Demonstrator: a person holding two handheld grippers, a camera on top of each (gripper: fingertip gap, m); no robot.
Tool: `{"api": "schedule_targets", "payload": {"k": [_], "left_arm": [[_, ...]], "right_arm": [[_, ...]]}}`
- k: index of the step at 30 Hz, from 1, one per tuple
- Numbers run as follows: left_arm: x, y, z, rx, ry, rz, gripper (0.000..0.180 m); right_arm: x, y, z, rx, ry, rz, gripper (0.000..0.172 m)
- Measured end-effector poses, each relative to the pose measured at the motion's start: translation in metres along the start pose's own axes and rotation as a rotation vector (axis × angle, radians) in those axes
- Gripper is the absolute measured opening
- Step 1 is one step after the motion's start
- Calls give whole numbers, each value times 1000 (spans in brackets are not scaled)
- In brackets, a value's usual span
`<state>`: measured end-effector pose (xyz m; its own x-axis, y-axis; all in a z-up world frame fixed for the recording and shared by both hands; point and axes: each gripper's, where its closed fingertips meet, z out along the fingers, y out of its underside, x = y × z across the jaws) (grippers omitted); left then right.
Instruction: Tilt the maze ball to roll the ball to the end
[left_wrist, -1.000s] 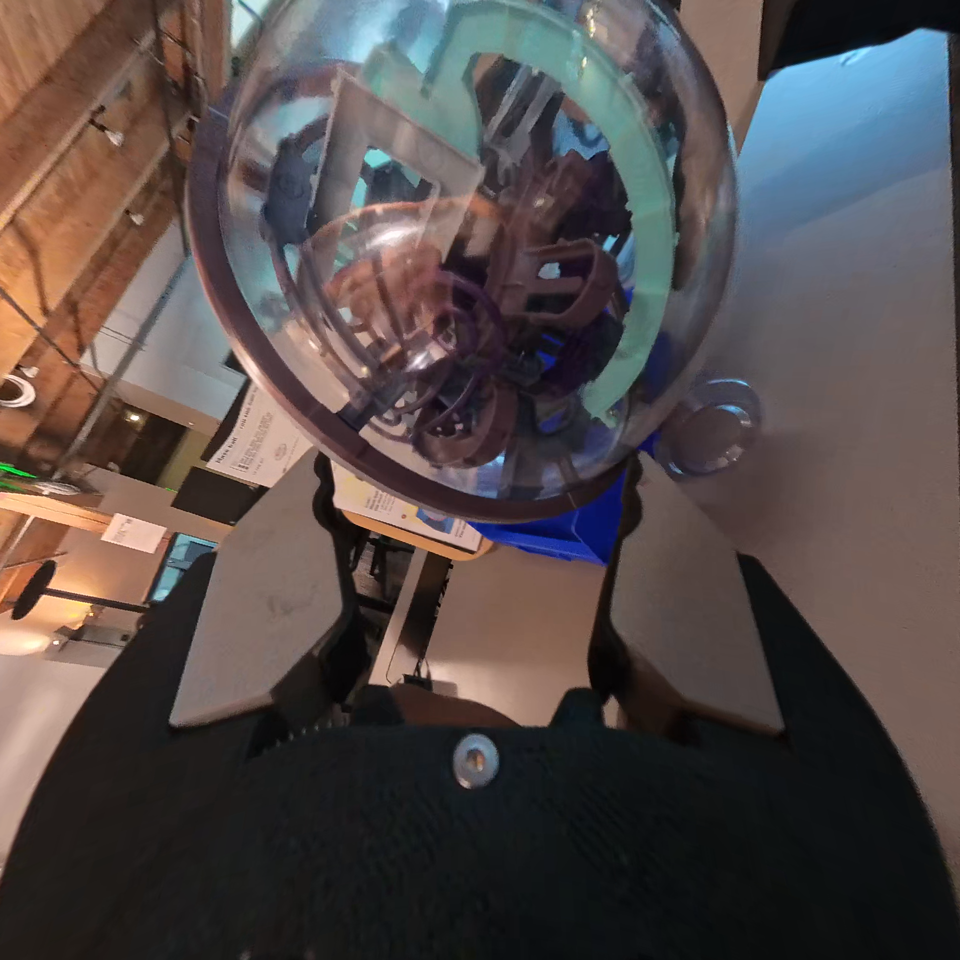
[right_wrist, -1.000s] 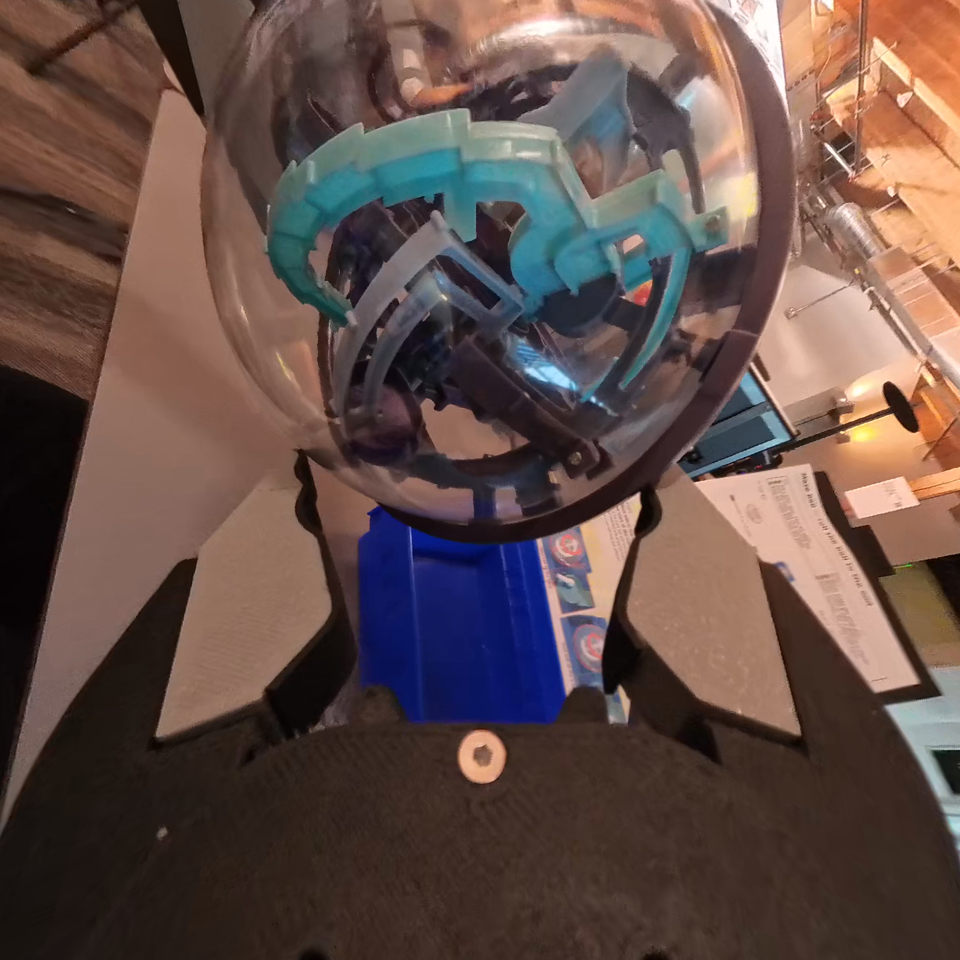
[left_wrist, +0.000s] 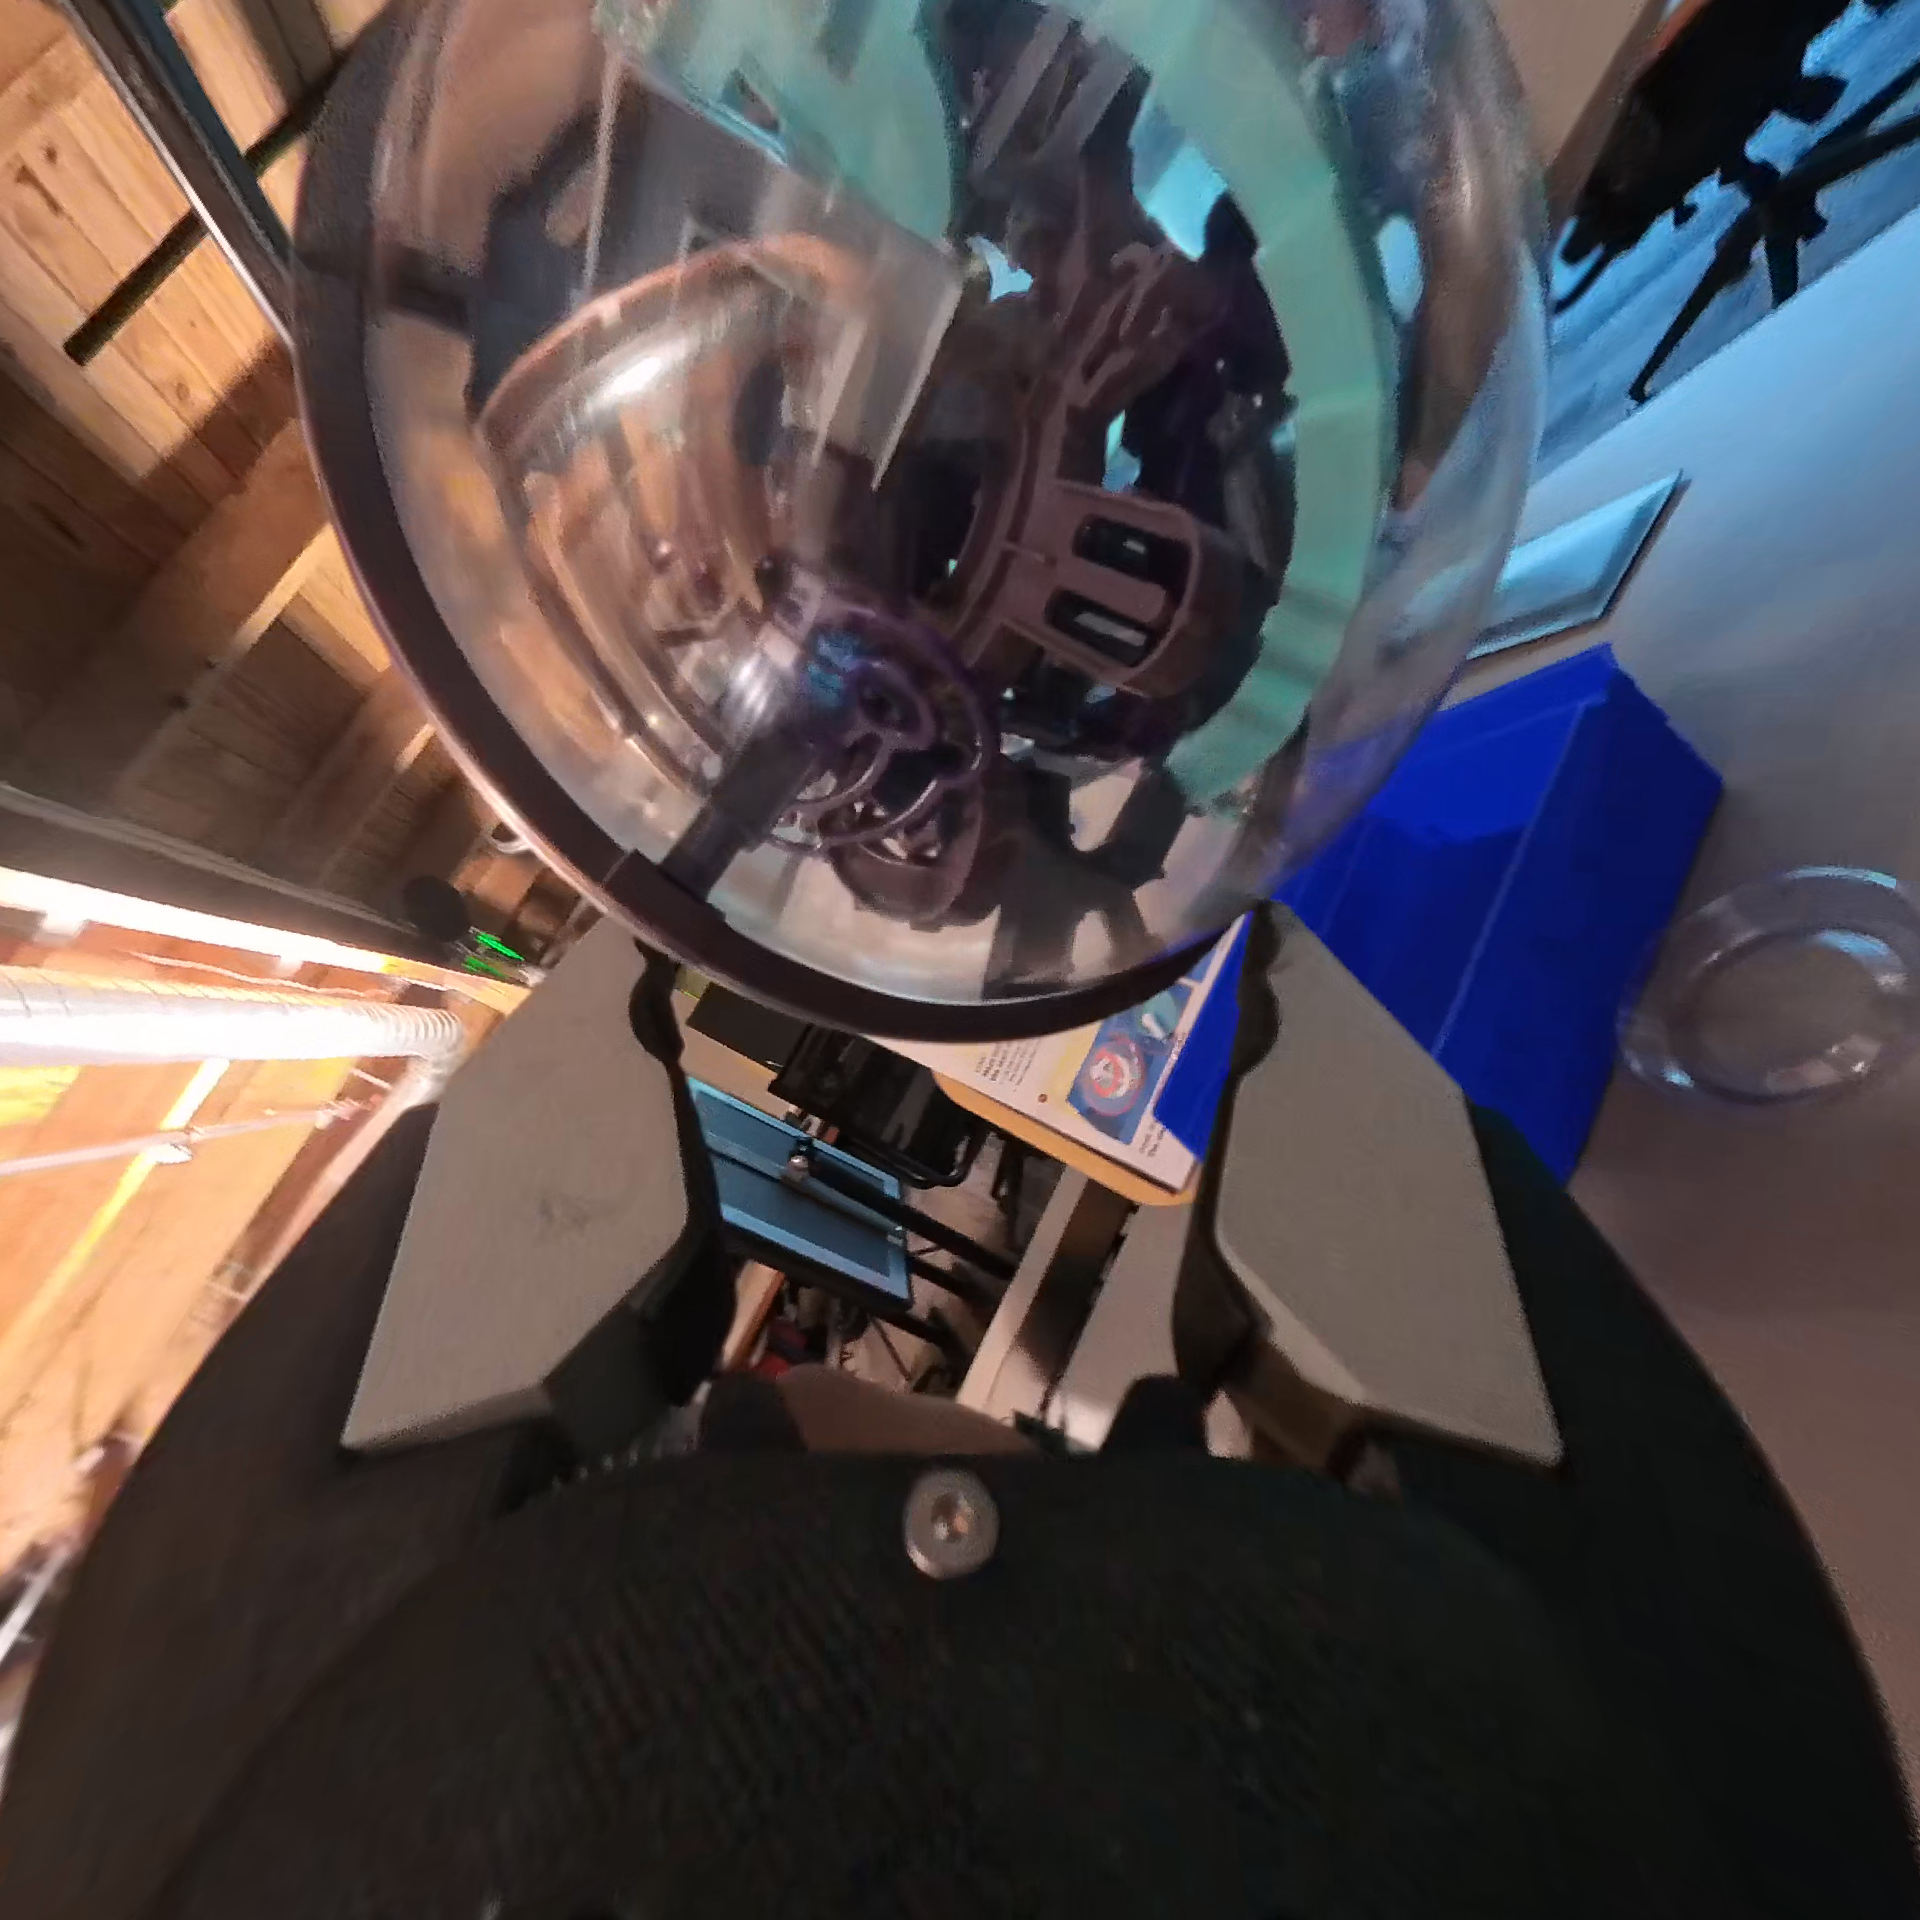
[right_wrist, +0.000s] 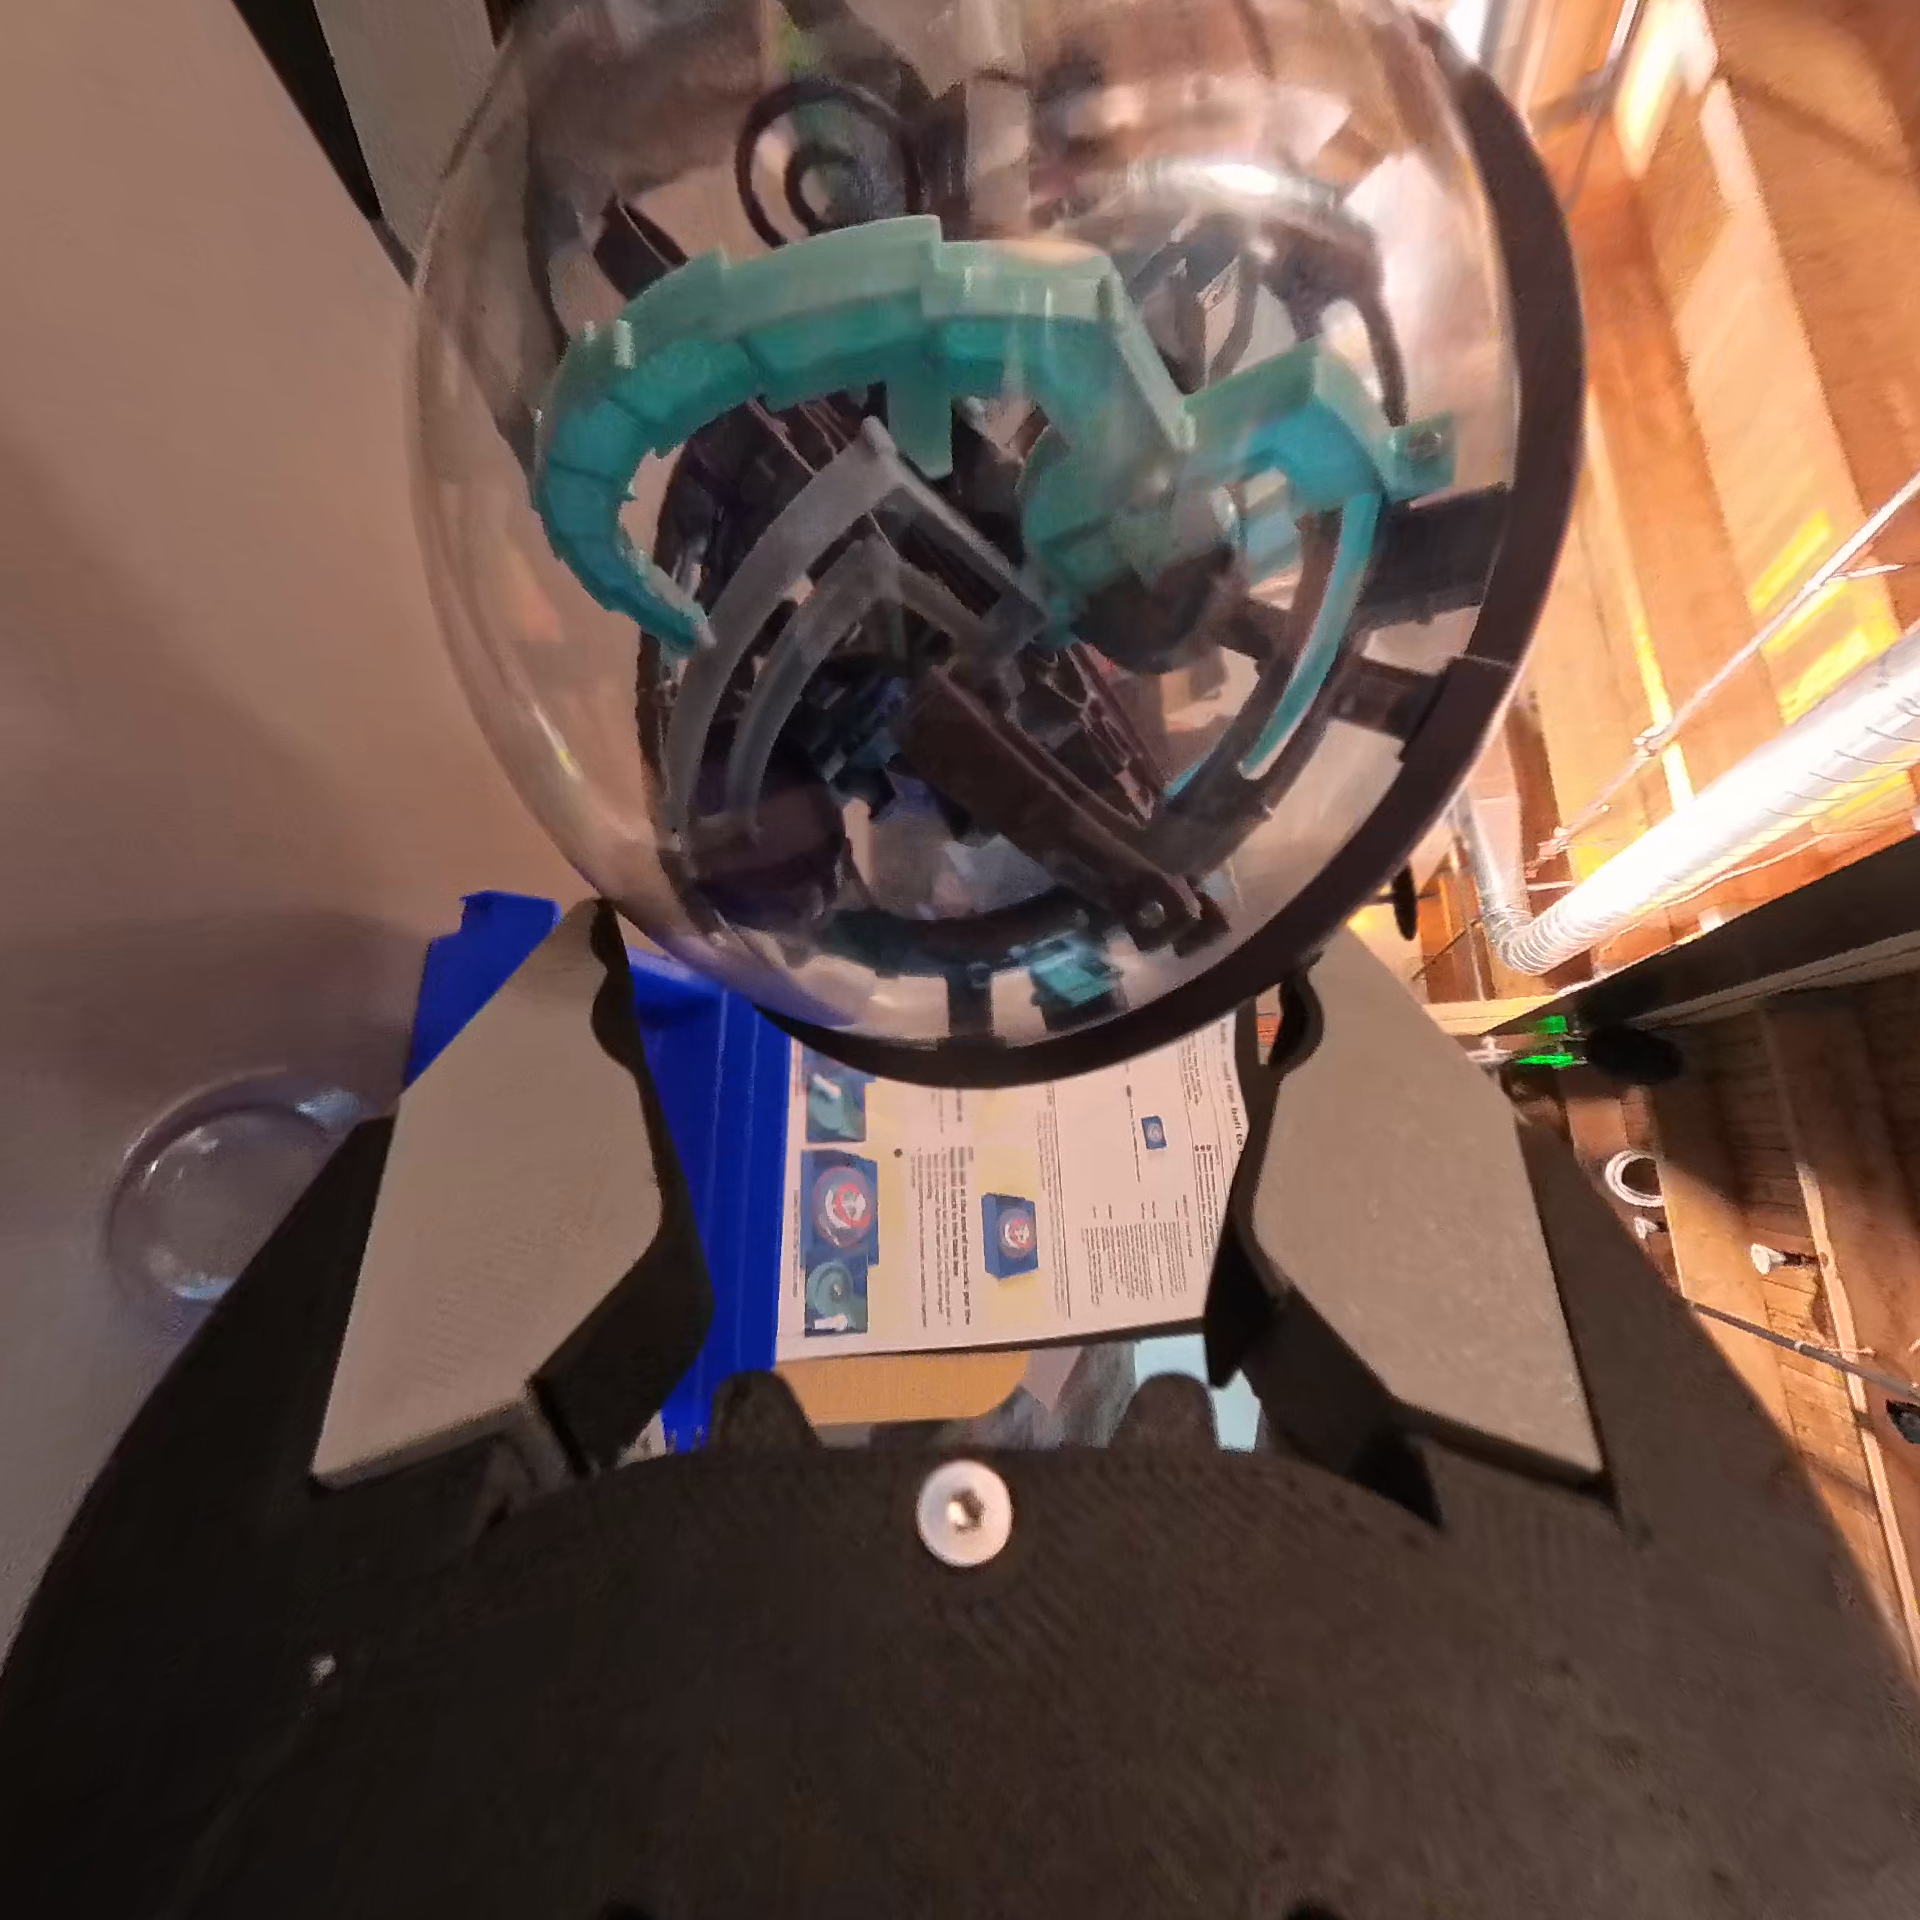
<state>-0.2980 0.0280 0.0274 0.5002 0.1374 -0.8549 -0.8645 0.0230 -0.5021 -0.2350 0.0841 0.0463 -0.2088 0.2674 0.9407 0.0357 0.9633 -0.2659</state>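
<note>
Up close, the maze ball fills the top of both wrist views, held in the air above a pale table. It is a clear plastic sphere with a dark band running around it where the two halves meet. Inside sits a tangle of tracks: a broad pale green curved strip on one side, brown ladder-like rails near the middle, and a small purple spiral low down. From the right wrist view the same ball shows a notched teal track arching across the front, grey curved ramps beneath it and dark brown pieces deeper in. The little ball inside is too hard to pick out among the reflections and blur.

The left gripper has its fingers spread wide, with both tips touching the lower curve of the sphere. The right gripper is likewise spread wide, its two tips against the underside of the sphere, one on the clear shell and one by the dark band.

Below and behind the ball lie a blue bin, a printed instruction sheet and a clear round stand on the table.
</note>
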Motion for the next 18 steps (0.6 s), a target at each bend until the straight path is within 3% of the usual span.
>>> {"api": "schedule_targets", "payload": {"k": [9,18], "left_arm": [[63,35,15,69,4,-384,106],[97,46,31,110,57,-592,105]], "right_arm": [[-34,7,6,-159,-228,-94,121],[-48,12,12,-304,-352,-162,121]]}}
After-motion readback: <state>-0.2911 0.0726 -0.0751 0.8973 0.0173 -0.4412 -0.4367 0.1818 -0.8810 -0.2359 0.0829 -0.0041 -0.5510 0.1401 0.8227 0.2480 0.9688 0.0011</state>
